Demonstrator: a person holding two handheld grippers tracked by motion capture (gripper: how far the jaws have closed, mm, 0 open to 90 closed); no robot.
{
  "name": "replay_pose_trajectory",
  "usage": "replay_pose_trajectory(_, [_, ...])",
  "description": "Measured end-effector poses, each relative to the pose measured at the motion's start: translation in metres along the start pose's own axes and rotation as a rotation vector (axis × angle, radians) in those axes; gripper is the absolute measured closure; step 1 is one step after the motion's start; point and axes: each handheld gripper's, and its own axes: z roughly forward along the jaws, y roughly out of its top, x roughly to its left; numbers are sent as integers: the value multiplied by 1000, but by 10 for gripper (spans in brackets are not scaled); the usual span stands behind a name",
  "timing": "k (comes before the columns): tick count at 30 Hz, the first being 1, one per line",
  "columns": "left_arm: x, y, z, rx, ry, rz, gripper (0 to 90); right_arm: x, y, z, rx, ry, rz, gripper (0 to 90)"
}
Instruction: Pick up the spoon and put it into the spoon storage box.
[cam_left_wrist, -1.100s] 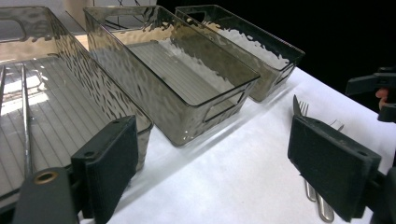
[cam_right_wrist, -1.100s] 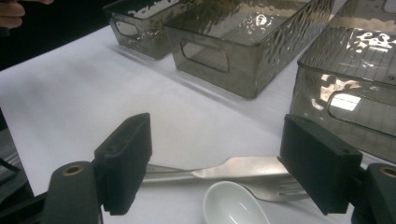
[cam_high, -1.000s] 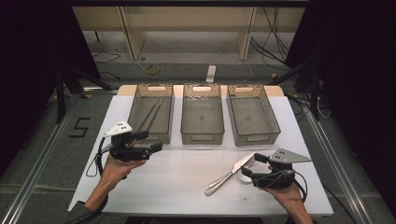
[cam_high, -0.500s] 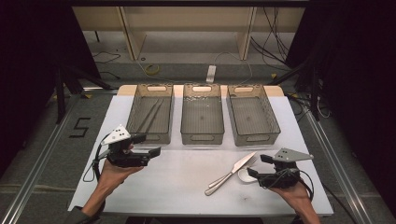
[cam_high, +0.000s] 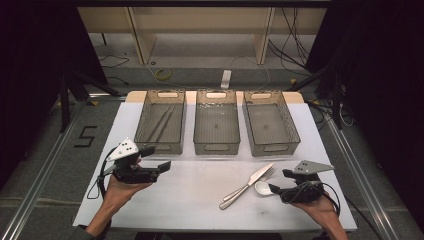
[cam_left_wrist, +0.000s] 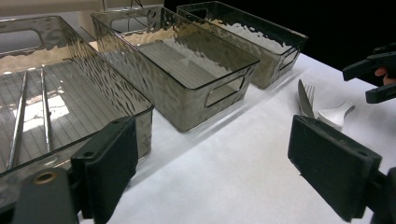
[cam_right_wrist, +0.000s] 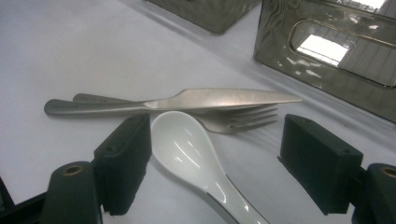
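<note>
We're at a white table (cam_high: 190, 200) with three clear plastic bins in a row along the far side.

Left bin (cam_high: 161, 127): two thin metal sticks (cam_high: 161, 123), probably chopsticks, lie lengthwise on its ribbed floor. In the left gripper view they sit side by side at the far left. Middle bin (cam_high: 216, 127) and right bin (cam_high: 270, 129) look empty from above.

Our left gripper (cam_high: 152, 169) is in the left hand (cam_high: 119, 190), near the table's left edge, just in front of the left bin. Jaws wide open, nothing between them. In its own view they frame bare table and the near corners of the left and middle bins. It looks held off the table, but we can't tell for sure.

Our right gripper (cam_high: 274, 189) is in the right hand (cam_high: 320, 210) at the front right. Jaws wide open, gripping nothing. A white spoon (cam_right_wrist: 187, 144) lies between them in the right gripper view, bowl close to the left pad (cam_right_wrist: 126, 161), maybe touching it; we can't confirm. The handle runs back toward the gripper body.

Just past the spoon bowl lie a knife (cam_right_wrist: 187, 102) and a fork (cam_right_wrist: 233, 119), knife on top of the fork, handles together pointing away from the bins. From above they lie diagonally in front of the gap between the middle and right bins, tips toward the right bin.

Grey plates and cables are visible on both grippers from above.
</note>
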Motion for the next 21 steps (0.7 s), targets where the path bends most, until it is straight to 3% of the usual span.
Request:
replay_pose_trajectory(12, [-4, -4, -3, -1, -12, -7, 156, -7, -1, 5, 133, -9, -49, 263])
replay_pose_trajectory(21, [-4, -5, -6, -26, -34, -39, 155, -8, 0, 5, 233, -35, -110, 339])
